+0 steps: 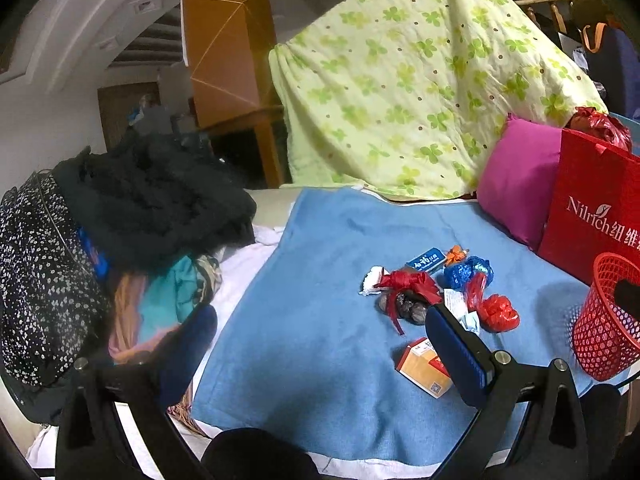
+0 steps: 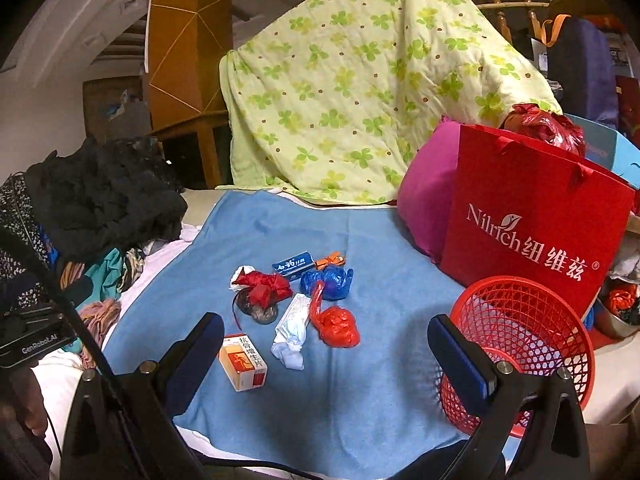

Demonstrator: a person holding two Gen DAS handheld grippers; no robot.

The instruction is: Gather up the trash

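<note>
Hidden: I cannot make out what lies under the red ribbon bundle (image 2: 262, 286); something dark and rounded shows below it in both views, no more than that.
Cut off: the red mesh basket (image 1: 606, 320) runs out of my left view at the right edge; a dark shape shows at its mouth there, and I cannot tell what it is.
Blocked: in my left view the right finger (image 1: 460, 350) covers a corner of the orange box (image 1: 424, 366) and most of the white tube.
Hard to read: the print on the white tube (image 2: 290, 330) is too small for me; the small orange scrap (image 2: 330, 259) behind the blue box (image 2: 294, 265) is only a blur of colour.
Left gripper (image 1: 316, 344): jaws spread wide, nothing between them, hanging above the blue towel (image 1: 320, 280) with no contact I can see.
Right gripper (image 2: 326, 346): also spread wide and empty, above the same towel; its right finger (image 2: 460, 358) overlaps the basket in the picture, though I cannot tell if they touch.
Trash: clustered mid-towel, with the crumpled red bag (image 2: 336, 326) just beside the tube, the blue bag (image 2: 328, 280) behind it, a white wad (image 2: 242, 274) touching the ribbon bundle, and the orange box nearest me.
Basket: upright on the towel's right side, apart from the trash, with the red paper bag (image 2: 532, 224) right behind it.
Surroundings: dark clothes (image 1: 152, 196) heaped left, a clover-print quilt (image 1: 420, 88) at the back.
</note>
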